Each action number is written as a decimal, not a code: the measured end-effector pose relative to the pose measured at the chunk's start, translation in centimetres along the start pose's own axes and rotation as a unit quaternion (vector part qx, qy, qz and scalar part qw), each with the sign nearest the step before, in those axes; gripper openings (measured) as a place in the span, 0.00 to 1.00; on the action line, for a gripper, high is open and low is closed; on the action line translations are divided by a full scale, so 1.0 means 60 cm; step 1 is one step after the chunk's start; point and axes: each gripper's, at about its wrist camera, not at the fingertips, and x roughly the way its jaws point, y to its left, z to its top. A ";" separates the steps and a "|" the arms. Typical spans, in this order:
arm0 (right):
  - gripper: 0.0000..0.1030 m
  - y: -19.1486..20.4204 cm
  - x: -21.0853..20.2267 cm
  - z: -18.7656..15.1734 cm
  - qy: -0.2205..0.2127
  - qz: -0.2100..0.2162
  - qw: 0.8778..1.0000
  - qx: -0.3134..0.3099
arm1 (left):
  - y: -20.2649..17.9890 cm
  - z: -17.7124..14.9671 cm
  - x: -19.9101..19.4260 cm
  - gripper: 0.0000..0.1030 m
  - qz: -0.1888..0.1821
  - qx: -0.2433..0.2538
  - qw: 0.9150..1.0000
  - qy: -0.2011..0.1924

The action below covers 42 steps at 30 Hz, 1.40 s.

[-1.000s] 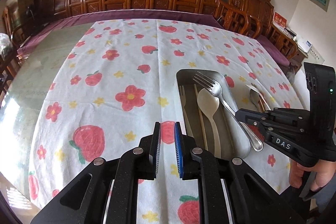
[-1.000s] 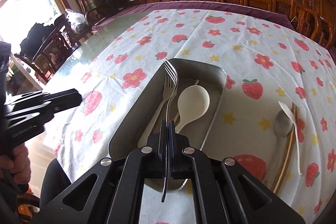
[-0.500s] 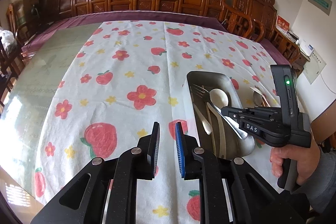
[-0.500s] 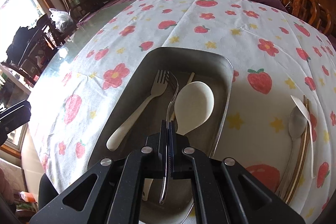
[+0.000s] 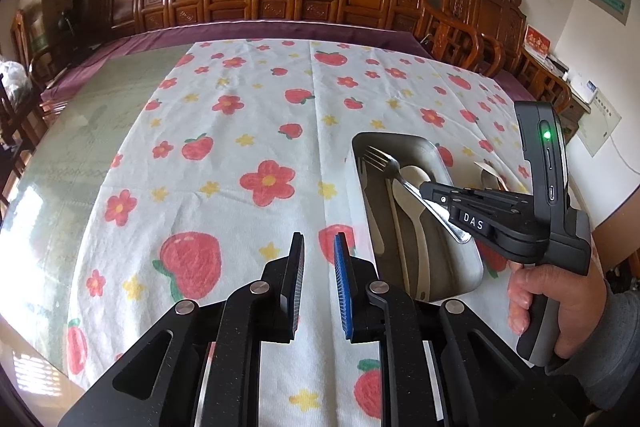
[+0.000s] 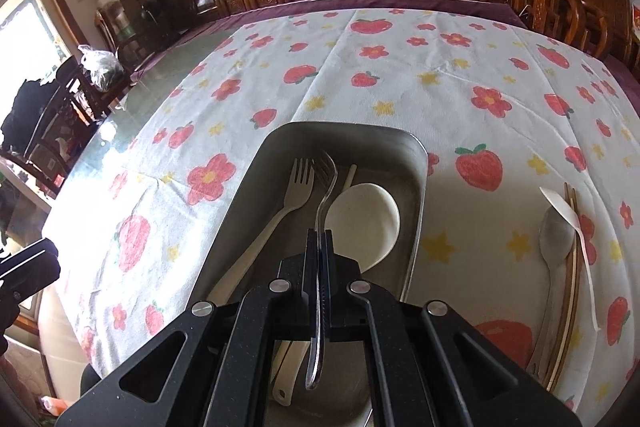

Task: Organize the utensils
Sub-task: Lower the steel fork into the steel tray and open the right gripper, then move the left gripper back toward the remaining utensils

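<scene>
Metal fork held over the tray

Right gripper [image 6: 319,247] has its jaws clamped on the handle of a metal fork [image 6: 325,179], tines pointing toward 12 o'clock over the steel tray [image 6: 416,195]. Inside the tray lie a cream plastic fork [image 6: 280,211] at 11 o'clock of the jaws and a cream spoon [image 6: 368,215] at 1 o'clock, with a pale chopstick [image 6: 351,175] beside the spoon. Outside the tray at 3 o'clock, on the flowered cloth [image 6: 360,87] covering the counter, rest a metal spoon [image 6: 554,239], a white plastic spoon [image 6: 568,215] and wooden chopsticks [image 6: 572,267]. Left gripper [image 5: 319,251] hangs above the cloth at 9 o'clock of the tray, jaws narrowly parted and holding nothing
</scene>
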 end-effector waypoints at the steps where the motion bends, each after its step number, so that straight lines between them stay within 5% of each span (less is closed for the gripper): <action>1: 0.03 0.001 0.000 -0.001 -0.002 -0.003 1.000 0.002 | 0.000 0.000 0.000 0.14 0.001 0.001 1.000 0.000; 11: 0.00 0.013 -0.047 -0.001 -0.054 -0.012 0.998 -0.026 | -0.004 -0.006 0.001 0.14 0.002 0.001 1.000 0.004; 22: 0.01 -0.007 -0.058 -0.015 -0.049 0.008 0.998 -0.030 | -0.012 -0.006 -0.001 0.14 -0.002 0.004 1.000 0.003; 40: 0.02 -0.261 -0.184 -0.115 -0.052 -0.063 0.997 -0.006 | -0.129 0.010 0.042 0.34 -0.033 0.039 0.999 0.011; 42: 0.02 -0.282 -0.183 -0.118 -0.048 -0.066 0.997 -0.005 | -0.145 0.011 0.049 0.43 -0.036 0.042 0.998 0.012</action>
